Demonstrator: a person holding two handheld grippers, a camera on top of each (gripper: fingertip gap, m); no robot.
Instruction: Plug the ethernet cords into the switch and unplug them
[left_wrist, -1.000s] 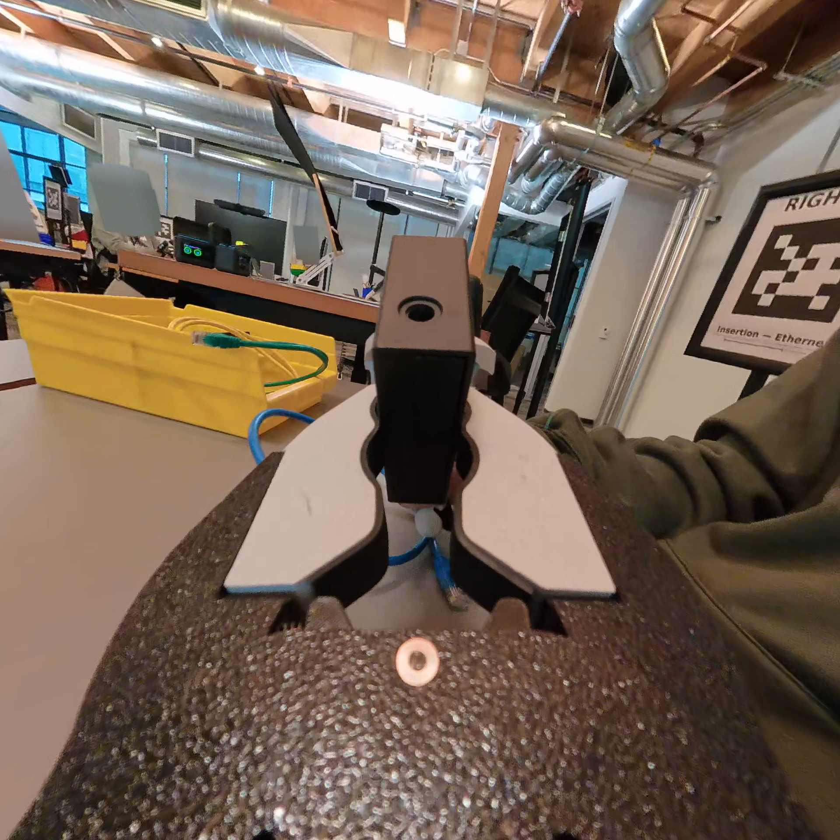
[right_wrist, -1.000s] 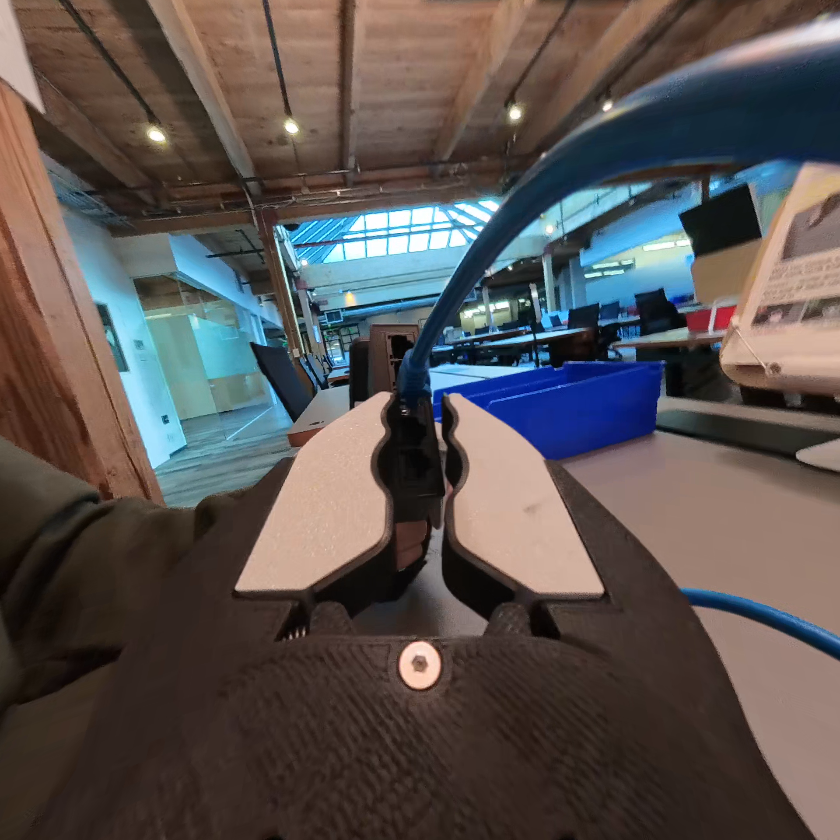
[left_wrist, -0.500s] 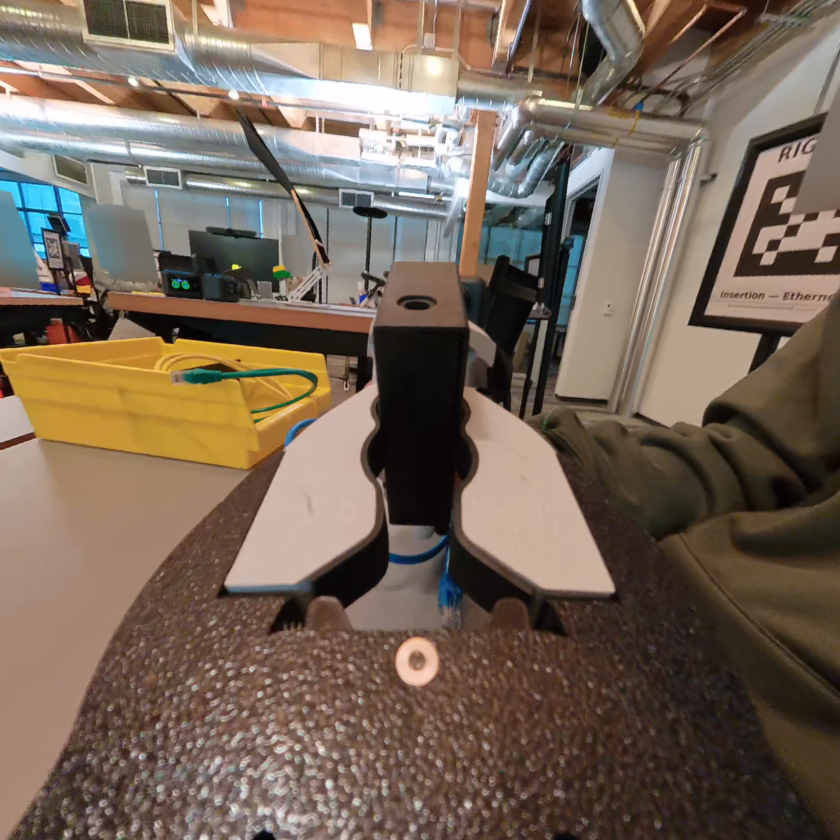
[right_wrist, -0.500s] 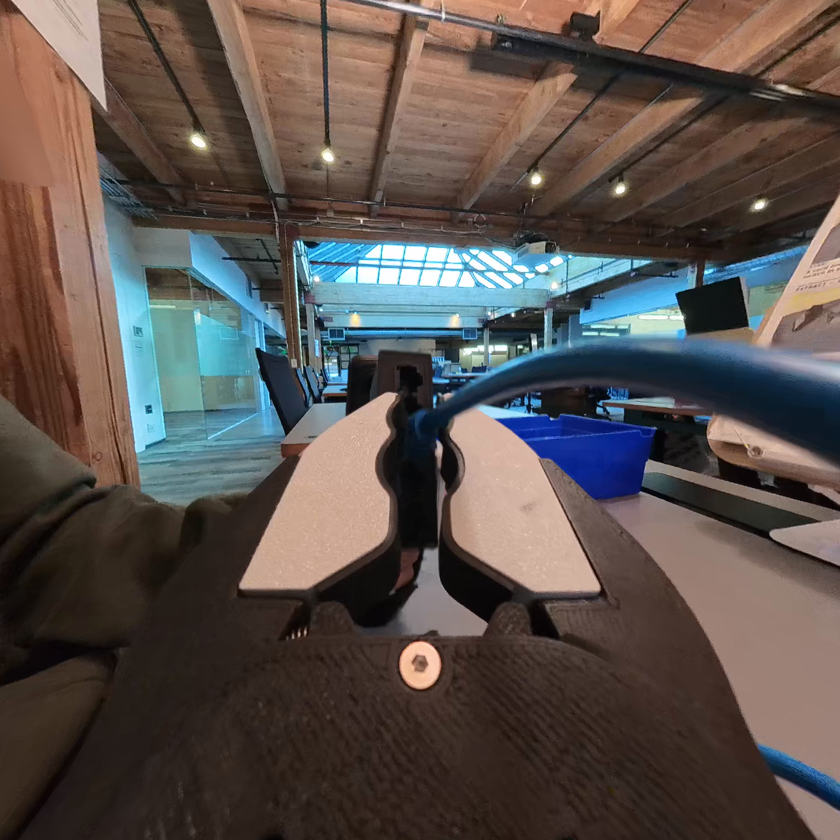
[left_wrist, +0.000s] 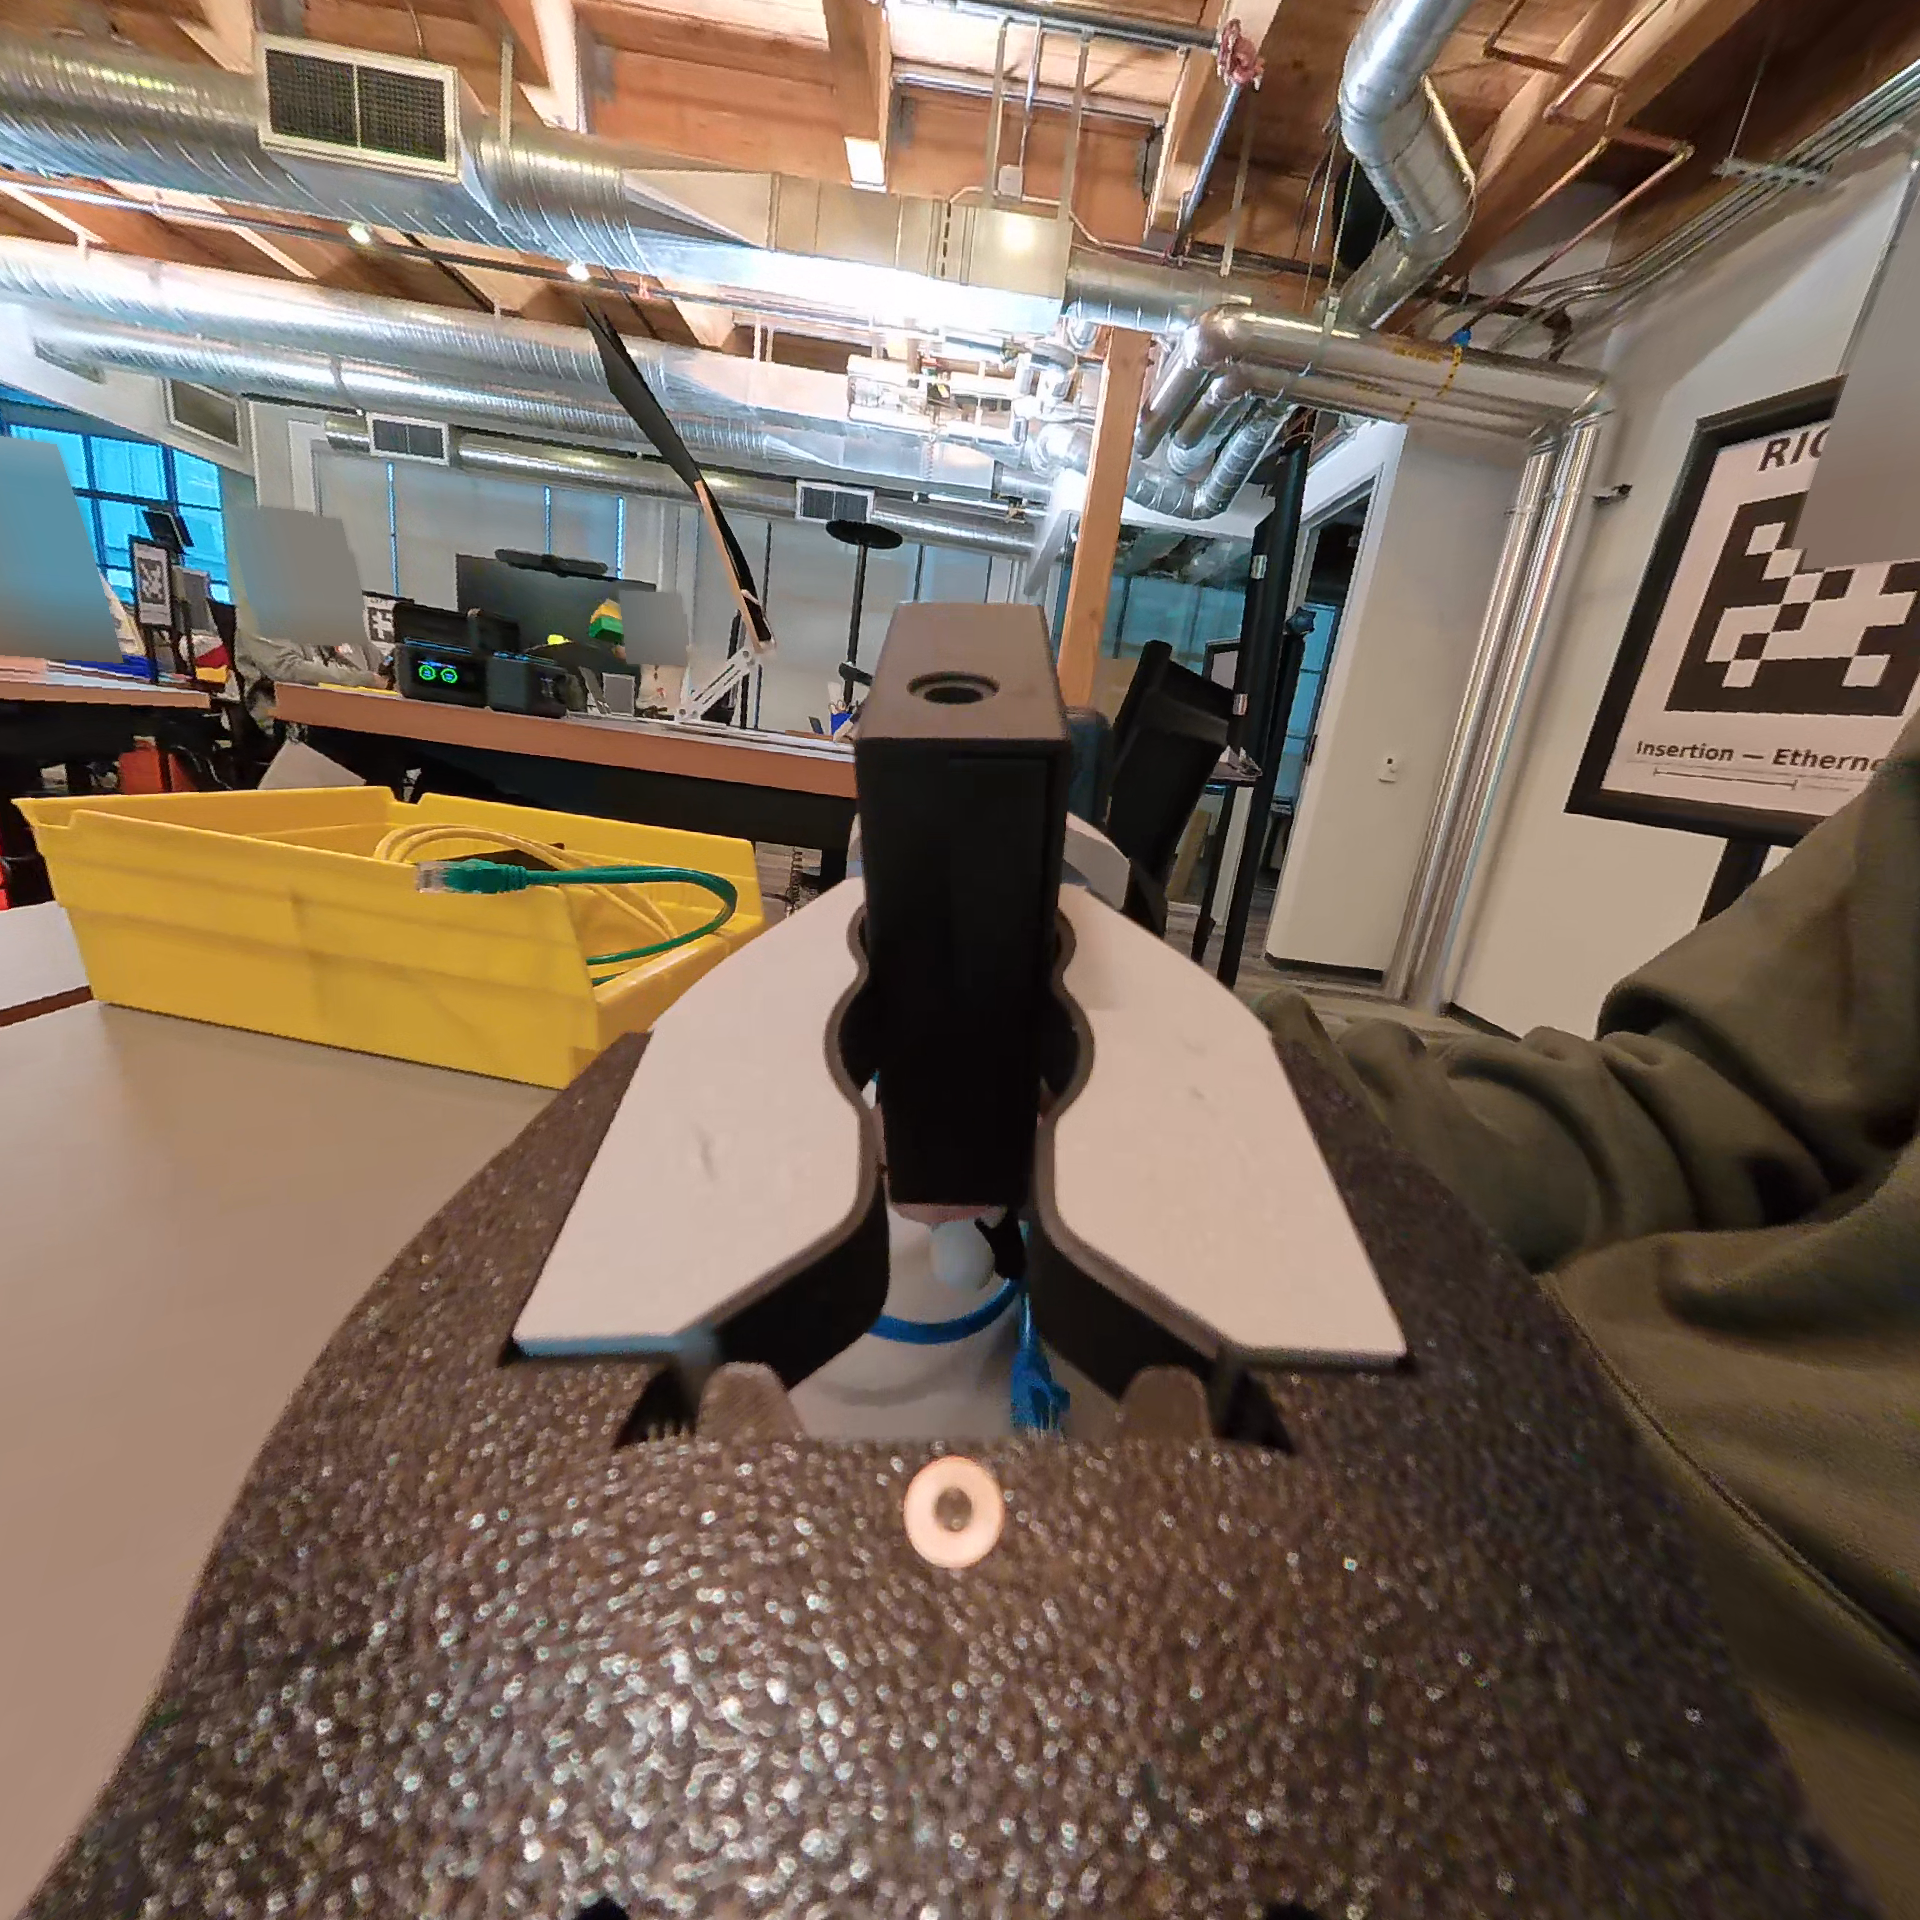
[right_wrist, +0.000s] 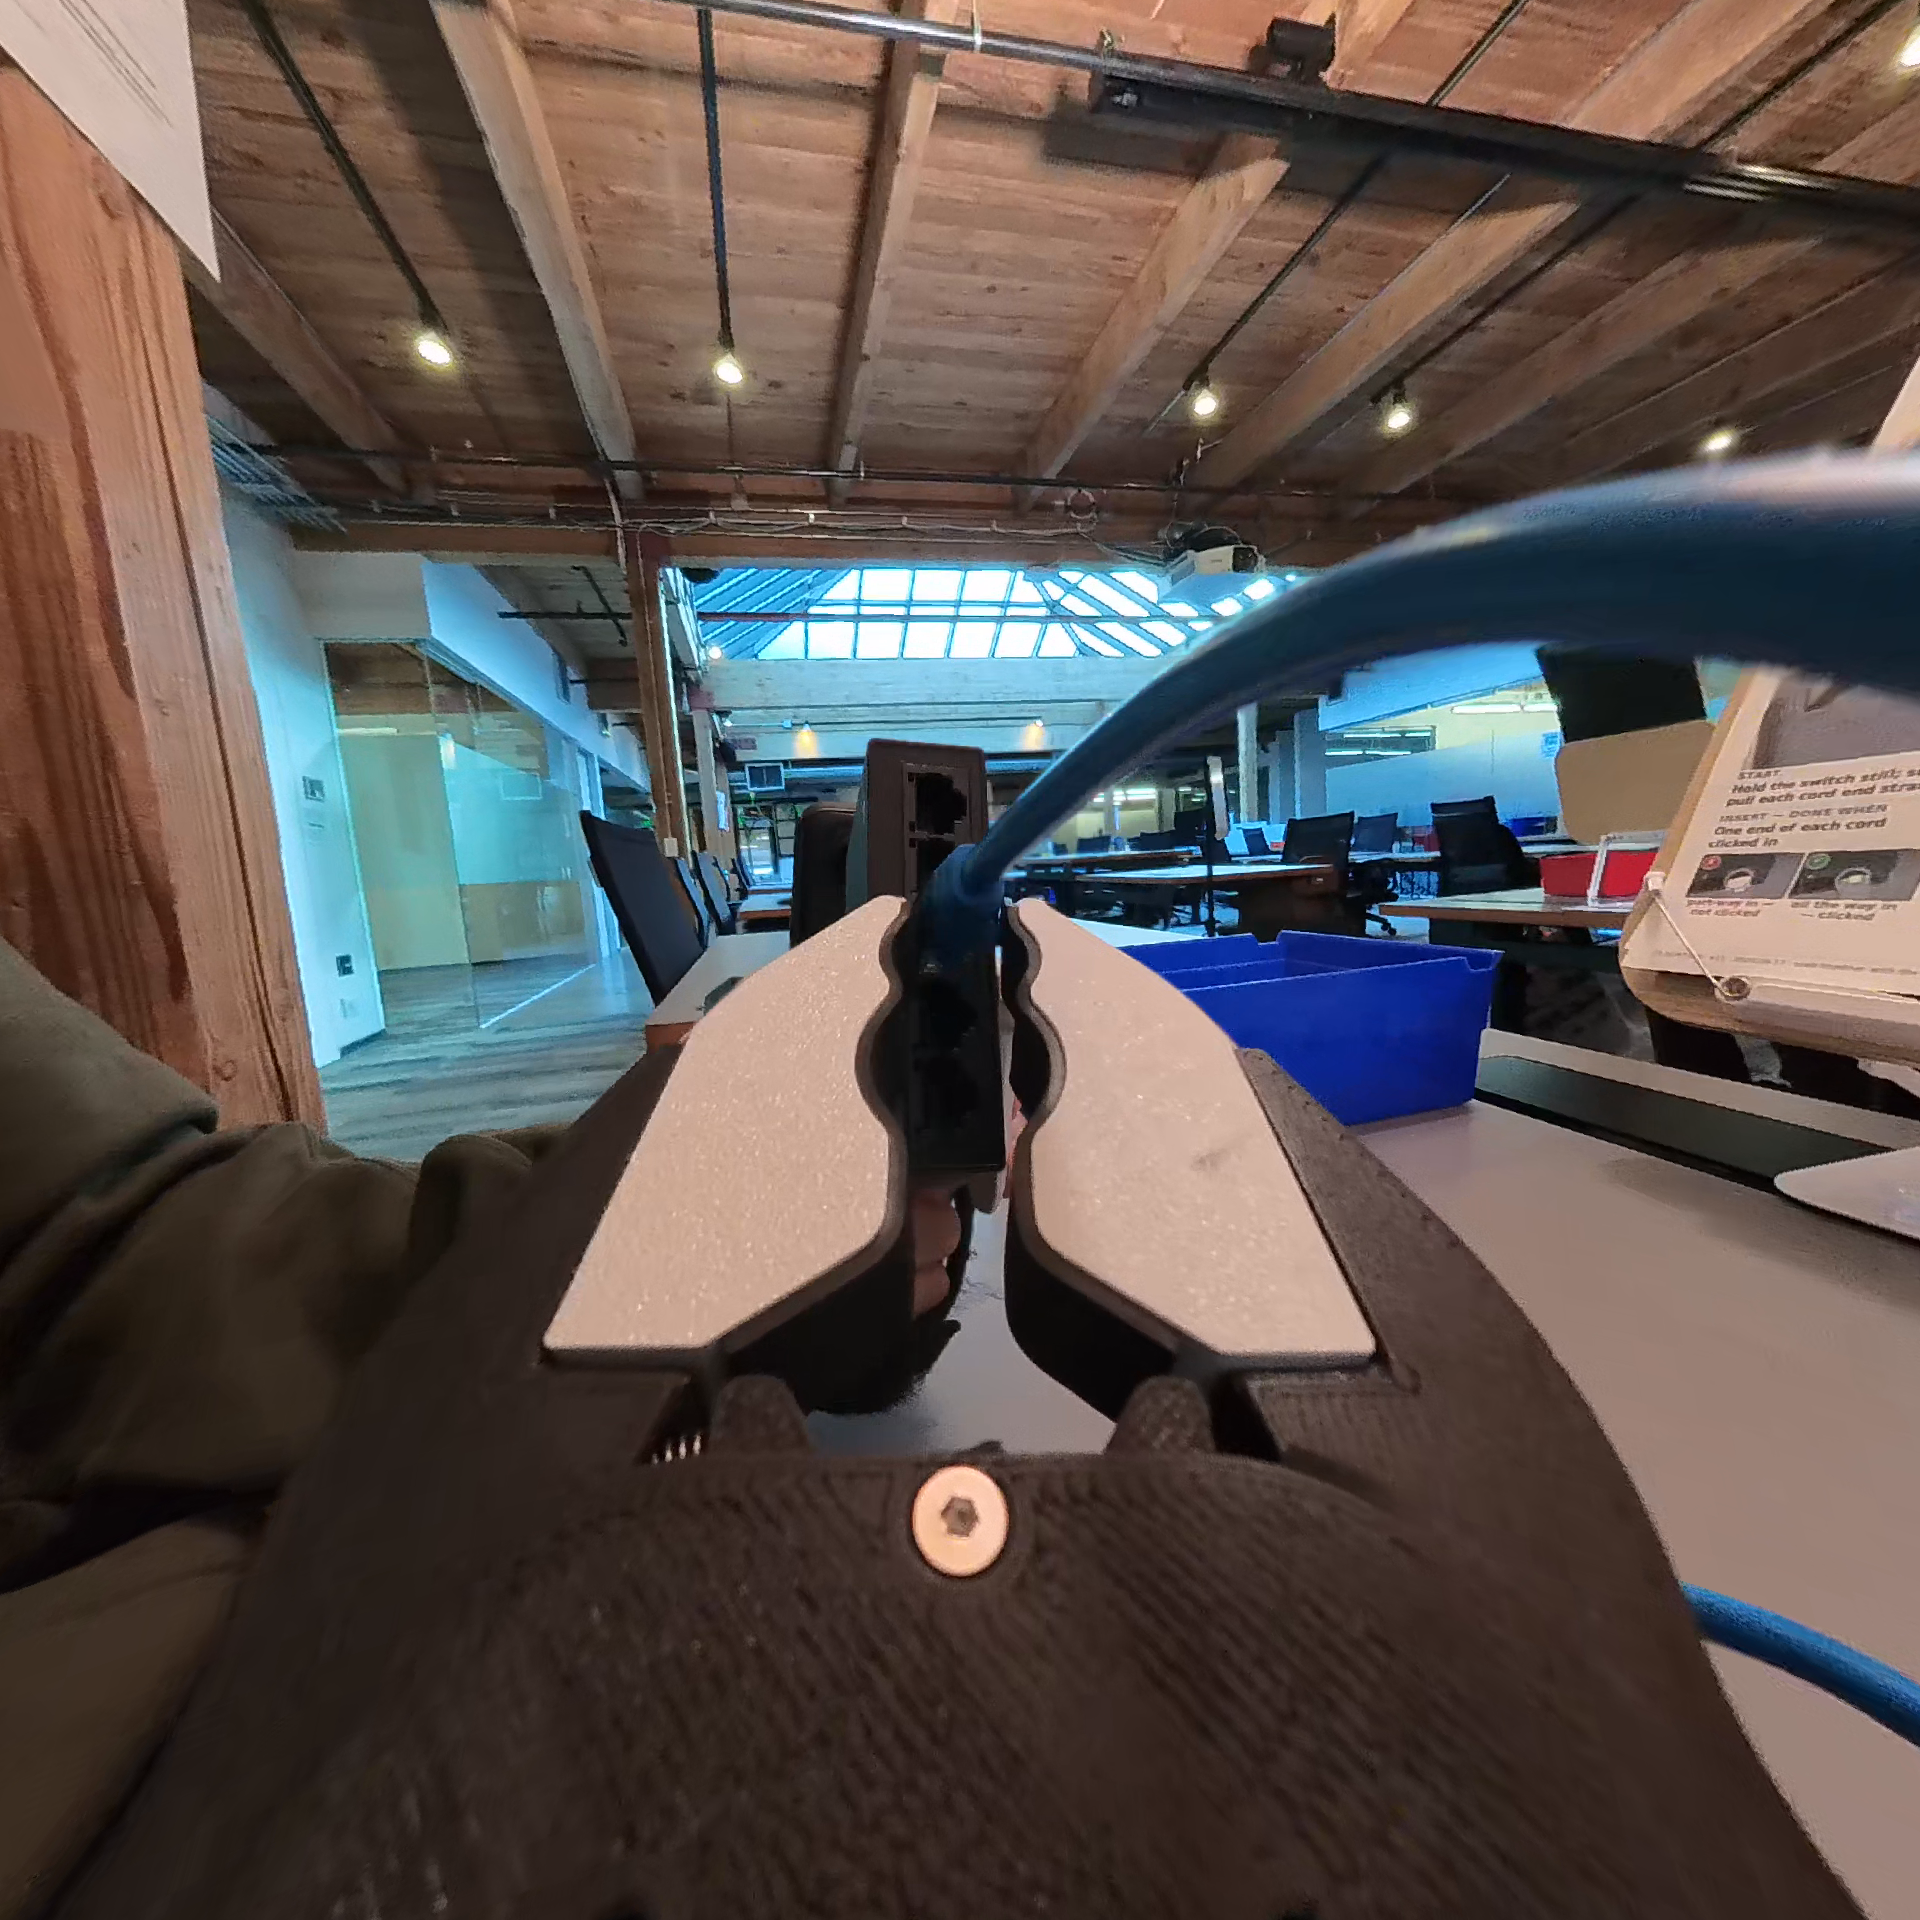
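Note:
My left gripper (left_wrist: 961, 914) is shut on the black switch (left_wrist: 961, 831) and holds it upright above the grey table (left_wrist: 208, 1247). In the right wrist view the switch (right_wrist: 940, 810) faces me with its column of ports. My right gripper (right_wrist: 958, 914) is shut on the blue cord's plug (right_wrist: 961, 894), which sits at a middle port; how deep, I cannot tell. The blue cord (right_wrist: 1351, 613) arcs up to the right. In the left wrist view a loop of this cord (left_wrist: 940, 1325) and its other plug (left_wrist: 1039, 1382) hang under the switch.
A yellow bin (left_wrist: 312, 935) at the left holds a green cord (left_wrist: 623, 883) and a pale yellow cord (left_wrist: 457, 836). A blue bin (right_wrist: 1330, 1008) and an instruction card on a stand (right_wrist: 1787, 883) are at the right. A person's green sleeve (left_wrist: 1662, 1143) lies between the grippers.
Both views have tilted a little. The blue cord's arc dropped low, then rose again. More of the switch's port face now shows above my right fingertips. Both grips have held.

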